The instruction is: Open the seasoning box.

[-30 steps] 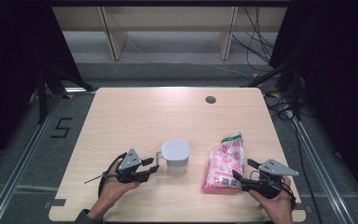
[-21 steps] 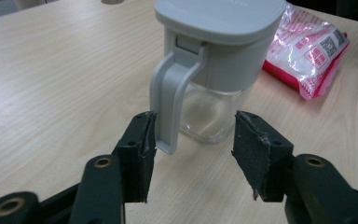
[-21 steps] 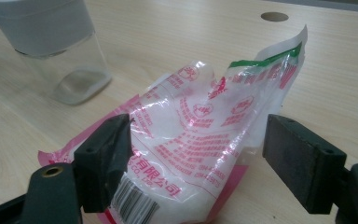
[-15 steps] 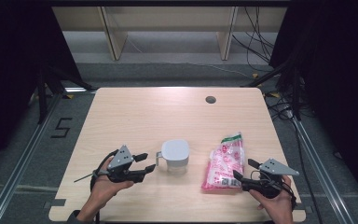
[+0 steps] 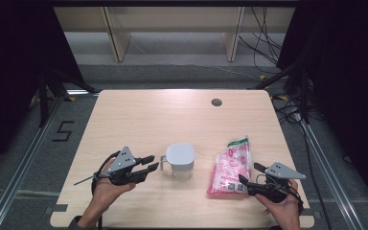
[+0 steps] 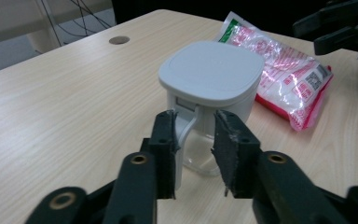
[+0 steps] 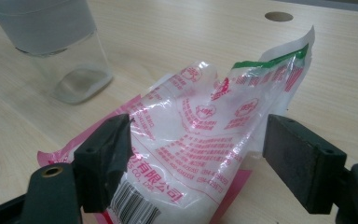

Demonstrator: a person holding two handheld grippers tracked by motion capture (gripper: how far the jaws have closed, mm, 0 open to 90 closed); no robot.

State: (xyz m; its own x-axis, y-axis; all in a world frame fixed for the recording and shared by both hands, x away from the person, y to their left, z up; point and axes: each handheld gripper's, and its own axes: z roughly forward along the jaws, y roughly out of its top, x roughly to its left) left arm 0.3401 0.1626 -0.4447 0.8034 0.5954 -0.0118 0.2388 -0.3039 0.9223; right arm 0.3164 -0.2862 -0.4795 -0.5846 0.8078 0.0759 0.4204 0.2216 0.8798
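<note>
near the table's (image 5: 139,115) front edge, lidded cup (image 5: 180,160) mid-table, left gripper (image 5: 149,163) jaws just narrowing either side of its handle (image 6: 186,123), not clamped, right gripper (image 5: 247,174) spread wide around pink bag (image 5: 230,165), bare wood beyond

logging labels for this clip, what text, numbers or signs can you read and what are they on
"5": dark mark on the floor, left of the table.
"有限公司": pink print on the plastic bag, above its barcode.
Round seals and small pink lines on the bag: too blurred to read.
White lidded jug: no text visible.
</note>
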